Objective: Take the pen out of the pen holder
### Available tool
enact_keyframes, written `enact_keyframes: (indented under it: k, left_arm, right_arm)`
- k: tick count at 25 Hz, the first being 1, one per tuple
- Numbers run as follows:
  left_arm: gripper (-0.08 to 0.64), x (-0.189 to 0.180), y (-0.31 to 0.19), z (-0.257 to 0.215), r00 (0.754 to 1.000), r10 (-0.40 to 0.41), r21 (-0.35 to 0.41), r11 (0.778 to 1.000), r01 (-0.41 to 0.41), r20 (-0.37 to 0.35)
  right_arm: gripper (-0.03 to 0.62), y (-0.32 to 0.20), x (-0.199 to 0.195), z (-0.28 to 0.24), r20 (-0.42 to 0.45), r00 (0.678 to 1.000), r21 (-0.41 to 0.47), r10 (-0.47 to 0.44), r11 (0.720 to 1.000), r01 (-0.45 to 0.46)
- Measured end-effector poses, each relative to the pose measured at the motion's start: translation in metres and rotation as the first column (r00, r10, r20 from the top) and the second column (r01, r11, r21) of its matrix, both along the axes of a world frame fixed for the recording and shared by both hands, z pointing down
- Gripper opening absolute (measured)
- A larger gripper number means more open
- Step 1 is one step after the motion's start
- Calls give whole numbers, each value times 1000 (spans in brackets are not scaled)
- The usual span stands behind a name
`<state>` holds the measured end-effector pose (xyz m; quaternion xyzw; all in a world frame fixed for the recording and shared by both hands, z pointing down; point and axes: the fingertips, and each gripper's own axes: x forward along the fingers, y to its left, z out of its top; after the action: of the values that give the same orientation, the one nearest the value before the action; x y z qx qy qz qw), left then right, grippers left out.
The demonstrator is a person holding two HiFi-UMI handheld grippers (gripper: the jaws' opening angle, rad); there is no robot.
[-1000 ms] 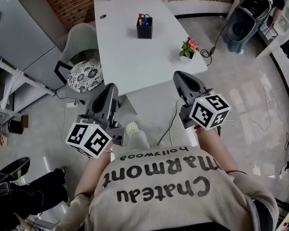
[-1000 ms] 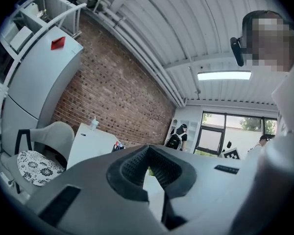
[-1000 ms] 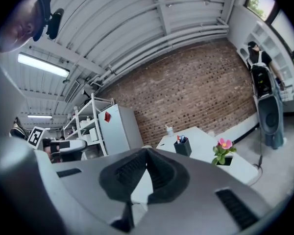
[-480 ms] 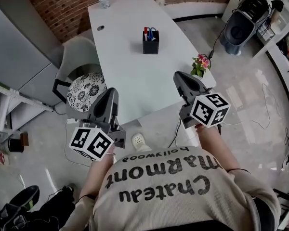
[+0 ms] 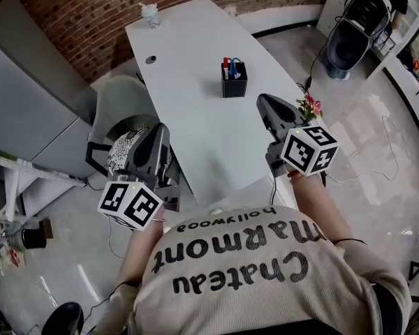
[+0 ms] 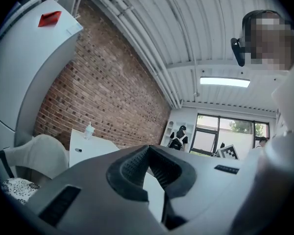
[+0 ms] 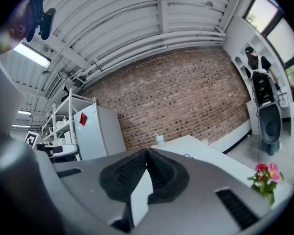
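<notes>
On the white counter (image 5: 195, 128), toward its far half, we see the black pen holder (image 5: 234, 84) standing upright. Several pens (image 5: 228, 64) poke out of its top, red and blue among them. We hold the left hand-held gripper (image 5: 158, 130) just off the counter's near left edge, above a chair (image 5: 119, 107). The right hand-held gripper (image 5: 263, 101) is at the near right corner, just beside a small pot of flowers (image 5: 309, 108). Both are well apart from the pen holder, and each has its jaws pressed together with nothing between them.

We judge a pen to be light, stiff and smooth, so it could slip or swivel in a shallow pinch. We would take it on the exposed upper shaft, above the rim, and draw it straight up. The pen holder looks light too and may lift or tip with the pen, so the other hand-held gripper could steady it.
</notes>
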<state>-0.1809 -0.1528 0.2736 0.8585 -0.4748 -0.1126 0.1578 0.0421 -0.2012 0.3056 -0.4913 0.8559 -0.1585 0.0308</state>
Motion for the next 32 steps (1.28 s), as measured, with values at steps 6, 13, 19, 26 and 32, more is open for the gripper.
enact_keyframes:
  k: [6, 13, 19, 26, 32]
  left_arm:
    - [0, -29, -26, 24, 999, -34, -38, 999, 33, -17]
    - [0, -62, -24, 48, 994, -105, -76, 992, 102, -36]
    - [0, -98, -19, 38, 978, -205, -48, 978, 204, -25]
    - [0, -111, -20, 47, 958, -286, -77, 955, 285, -6]
    - [0, -94, -36, 54, 955, -297, -113, 949, 295, 0]
  right_arm:
    - [5, -18, -4, 33, -86, 994, -65, 61, 996, -67]
    - [87, -32, 2, 53, -230, 970, -68, 81, 993, -99]
    - [118, -67, 13, 34, -209, 971, -41, 112, 992, -123]
    - [124, -106, 24, 38, -167, 979, -50, 117, 991, -126]
    - [126, -136, 32, 59, -202, 977, -82, 71, 993, -89]
